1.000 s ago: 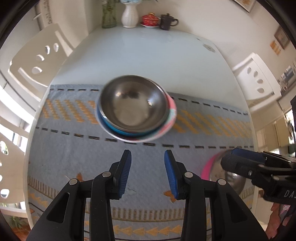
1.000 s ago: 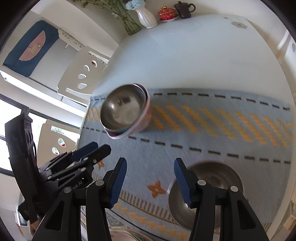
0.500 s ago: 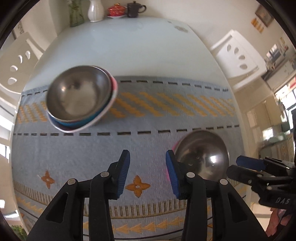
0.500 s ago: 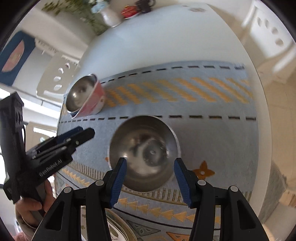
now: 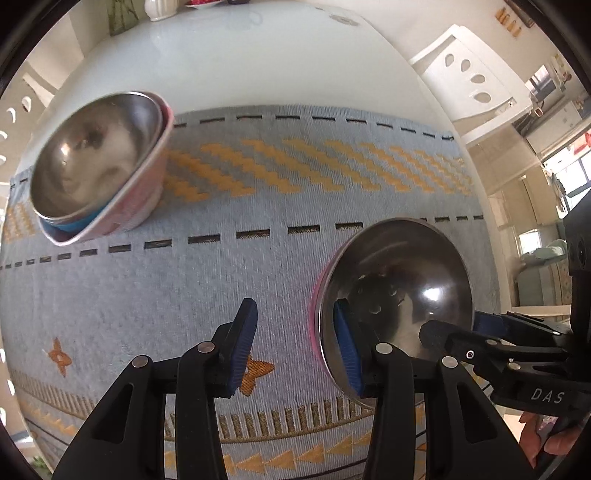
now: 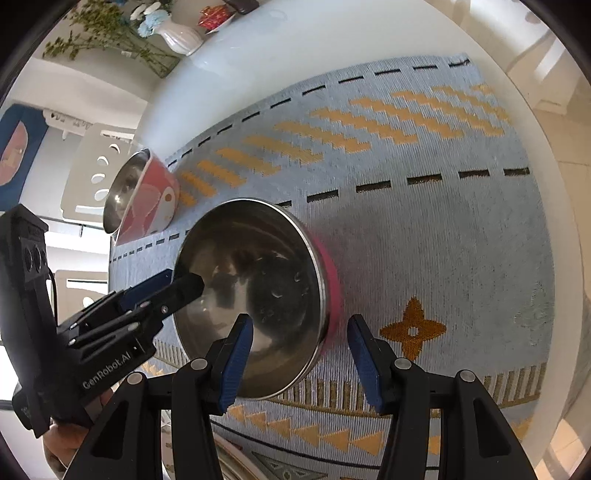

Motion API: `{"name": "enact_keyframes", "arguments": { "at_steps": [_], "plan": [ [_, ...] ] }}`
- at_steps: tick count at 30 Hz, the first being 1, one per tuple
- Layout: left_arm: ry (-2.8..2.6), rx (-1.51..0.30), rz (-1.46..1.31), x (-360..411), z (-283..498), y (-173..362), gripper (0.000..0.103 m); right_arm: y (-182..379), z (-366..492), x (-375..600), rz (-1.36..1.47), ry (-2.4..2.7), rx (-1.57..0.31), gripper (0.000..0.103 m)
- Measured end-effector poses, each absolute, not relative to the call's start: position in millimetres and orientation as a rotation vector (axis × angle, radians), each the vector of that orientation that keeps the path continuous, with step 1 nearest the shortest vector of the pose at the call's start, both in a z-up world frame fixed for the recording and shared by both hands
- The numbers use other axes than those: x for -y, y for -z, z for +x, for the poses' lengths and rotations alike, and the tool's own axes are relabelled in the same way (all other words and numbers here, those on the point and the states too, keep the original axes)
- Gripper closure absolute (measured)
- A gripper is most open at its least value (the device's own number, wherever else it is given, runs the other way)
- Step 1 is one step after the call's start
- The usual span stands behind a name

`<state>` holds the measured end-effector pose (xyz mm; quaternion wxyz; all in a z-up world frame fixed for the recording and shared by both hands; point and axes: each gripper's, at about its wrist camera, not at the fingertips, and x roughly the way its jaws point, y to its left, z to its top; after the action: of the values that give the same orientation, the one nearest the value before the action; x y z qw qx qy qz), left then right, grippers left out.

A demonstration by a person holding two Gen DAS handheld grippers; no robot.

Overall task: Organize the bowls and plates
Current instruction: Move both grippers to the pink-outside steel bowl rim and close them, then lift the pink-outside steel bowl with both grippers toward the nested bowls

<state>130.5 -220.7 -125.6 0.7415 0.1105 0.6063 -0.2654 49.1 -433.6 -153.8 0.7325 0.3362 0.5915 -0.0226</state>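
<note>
A steel bowl [image 5: 399, 291] [image 6: 251, 291] sits in a pink bowl [image 6: 330, 291] on the blue patterned cloth [image 5: 229, 280]. My left gripper [image 5: 295, 347] is open and straddles its left rim, one finger inside. My right gripper [image 6: 299, 362] is open and straddles its right rim, left finger inside, right finger outside. A stack of nested bowls [image 5: 99, 166] [image 6: 142, 195], steel on top, pink outermost, stands at the cloth's far left.
A white vase [image 6: 181, 35], a red lidded pot [image 6: 212, 16] and a dark cup stand at the far end of the white table [image 5: 236, 62]. White chairs [image 5: 469, 74] flank the table. A plate rim [image 6: 236, 465] shows at the near edge.
Both grippers have closed in on the near steel bowl; each now has one finger inside its rim. The stacked bowls have slid toward the left of both views.
</note>
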Motion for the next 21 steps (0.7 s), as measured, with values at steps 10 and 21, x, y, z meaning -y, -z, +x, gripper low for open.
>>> {"name": "enact_keyframes", "arguments": {
  "at_steps": [10,21],
  "plan": [
    [0.606,-1.339,0.259,229,132,141,0.063,173,56,436,0.776,0.048,-1.321,0.052],
    [0.652,-1.333,0.211,224,137,146,0.075,178,60,447,0.856,0.13,-1.286,0.064]
  ]
}}
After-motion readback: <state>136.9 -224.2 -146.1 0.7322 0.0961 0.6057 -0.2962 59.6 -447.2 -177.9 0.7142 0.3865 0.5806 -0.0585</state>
